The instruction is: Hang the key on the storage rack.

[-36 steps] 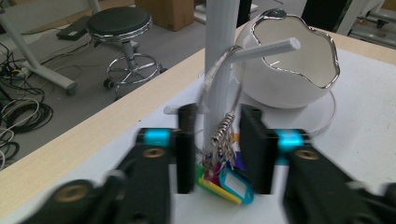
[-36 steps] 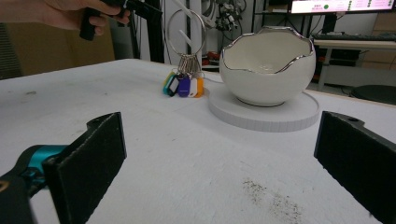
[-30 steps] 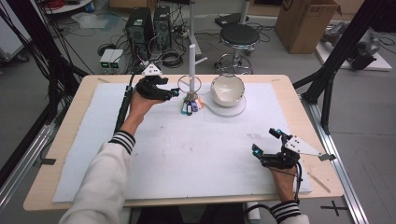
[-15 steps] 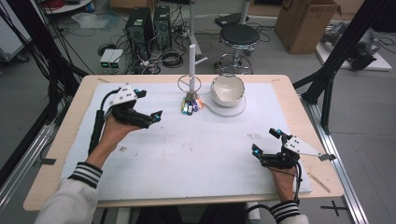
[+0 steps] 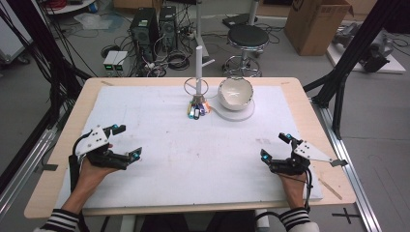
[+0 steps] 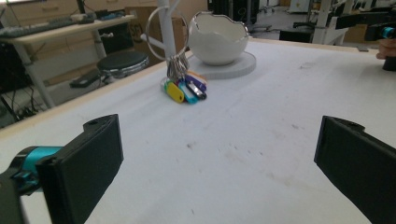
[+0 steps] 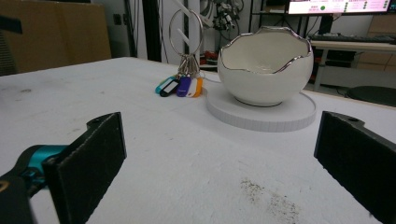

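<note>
Left gripper sits low over the white mat near the table's left edge, toward the near left corner. Jaws spread wide, nothing between them; in the left gripper view only bare mat lies in the gap. Hand grips it from behind, striped sleeve at the near edge.

Right gripper sits near the right edge, toward the near right corner, well apart from the left one. Jaws likewise wide apart and empty; the right gripper view shows only mat between them, with a patch of dark specks on it.

White eggshell-shaped bowl with a jagged silver rim stands upright on a round white base, near the far edge, right of centre.

Just beside it, to its left, a white post carries a metal ring. A bunch of coloured key tags hangs from the ring and rests on the mat: yellow, blue, purple, orange visible in the left gripper view.

Both grippers are well apart from bowl and tags.
</note>
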